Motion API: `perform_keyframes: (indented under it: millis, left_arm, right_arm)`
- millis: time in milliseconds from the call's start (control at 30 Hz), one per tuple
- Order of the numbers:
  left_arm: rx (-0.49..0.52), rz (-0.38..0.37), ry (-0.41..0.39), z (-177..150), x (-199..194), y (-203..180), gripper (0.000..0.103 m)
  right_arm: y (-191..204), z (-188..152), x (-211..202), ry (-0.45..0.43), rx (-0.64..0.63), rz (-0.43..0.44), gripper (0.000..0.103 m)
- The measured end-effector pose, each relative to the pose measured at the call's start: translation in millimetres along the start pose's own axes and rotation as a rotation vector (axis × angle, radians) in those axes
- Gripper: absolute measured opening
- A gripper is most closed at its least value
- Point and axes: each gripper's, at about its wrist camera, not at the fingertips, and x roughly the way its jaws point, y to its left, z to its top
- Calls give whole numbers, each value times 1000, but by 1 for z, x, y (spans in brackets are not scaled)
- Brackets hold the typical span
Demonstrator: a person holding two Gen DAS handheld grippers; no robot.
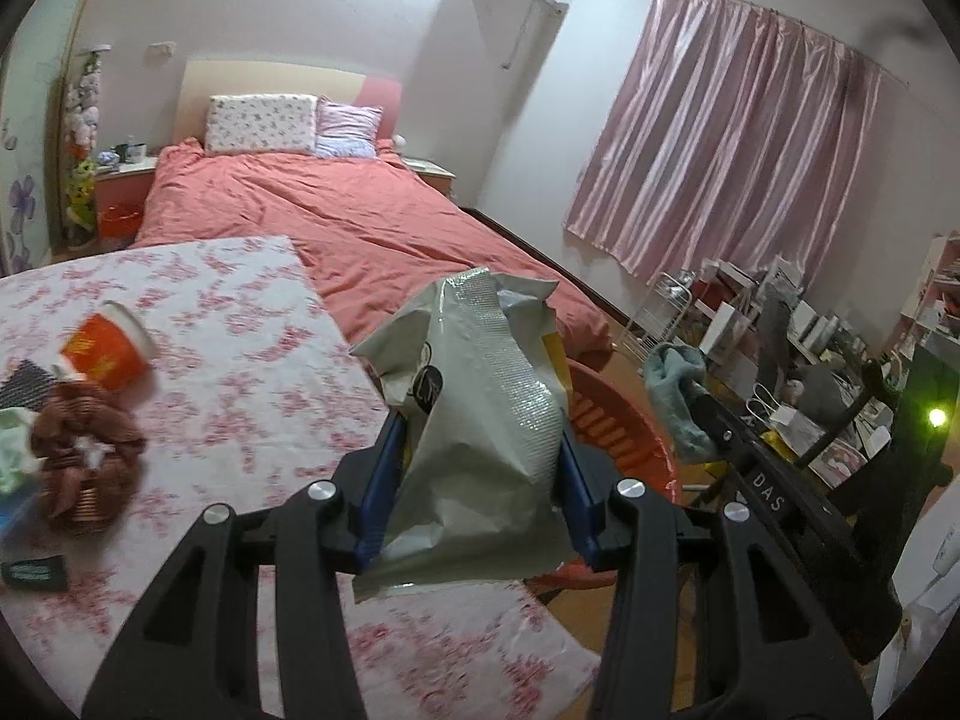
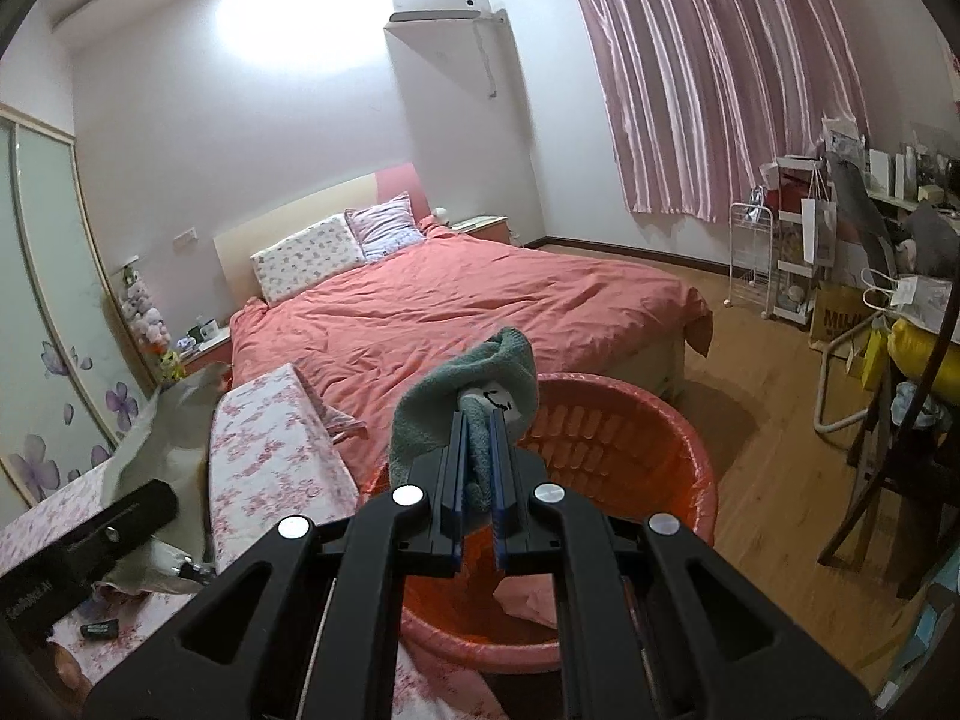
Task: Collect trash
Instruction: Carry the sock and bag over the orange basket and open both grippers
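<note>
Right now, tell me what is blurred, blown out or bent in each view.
Left wrist view: the red cup and the clutter on the flowered table smear with motion, while the grey bag in the left gripper stays sharp. Right wrist view: glare whitens the wall above the bed; the fisheye bends the curtain; the cloth reads clearly.

Red cup (image 1: 111, 351) blurred; bag (image 1: 480, 408) hides most of basin (image 1: 618, 426).
</note>
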Motion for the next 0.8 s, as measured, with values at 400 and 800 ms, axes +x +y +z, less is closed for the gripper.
perform_keyframes:
  millis: [400,800]
  left_arm:
    - [52,-70,88,-1,84,-33,54]
    - [47,-28,184,-17,120,-23,70]
  right_arm:
    - [-39,4,34,30,84,-9,8]
    - [-42,-9,34,81,114,-33,38]
